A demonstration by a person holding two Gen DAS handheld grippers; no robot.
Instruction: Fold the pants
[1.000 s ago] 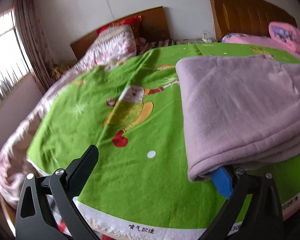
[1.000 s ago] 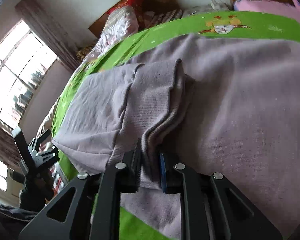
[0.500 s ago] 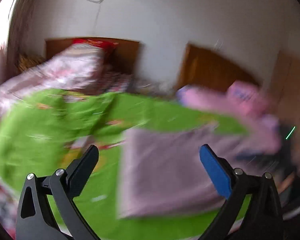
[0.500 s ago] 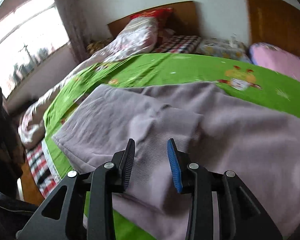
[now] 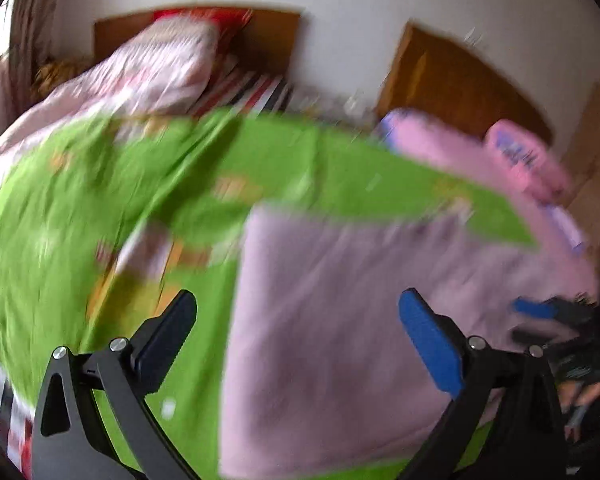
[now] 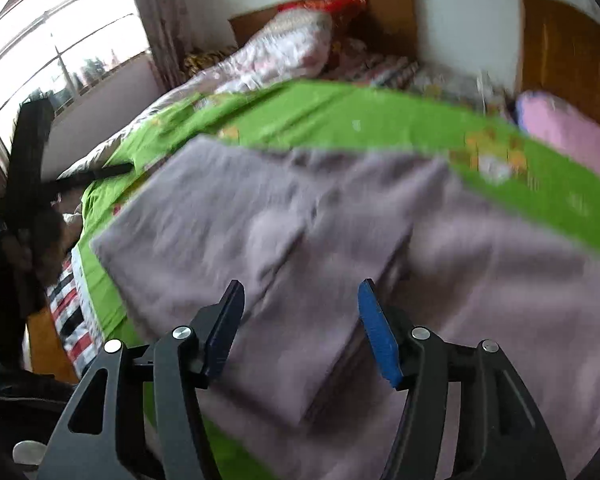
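Note:
The lilac fleece pants (image 5: 340,320) lie folded on the green cartoon-print blanket (image 5: 80,208); they also show in the right wrist view (image 6: 300,220), with a folded layer on top near the front edge. My left gripper (image 5: 296,320) is open and empty, raised above the pants' left edge. My right gripper (image 6: 300,308) is open and empty, just above the folded layer; it appears at the right in the left wrist view (image 5: 540,316). Both views are blurred by motion.
A pink floral quilt (image 5: 160,64) and wooden headboards (image 5: 460,76) stand at the back. Pink bedding (image 5: 520,160) lies at the far right. A window (image 6: 40,60) is at the left. The bed's front edge shows a checked sheet (image 6: 72,320).
My right gripper let go of the pants' folded edge, opened wider and pulled back. My left gripper drew out from under the pants' edge, lifted and swung right.

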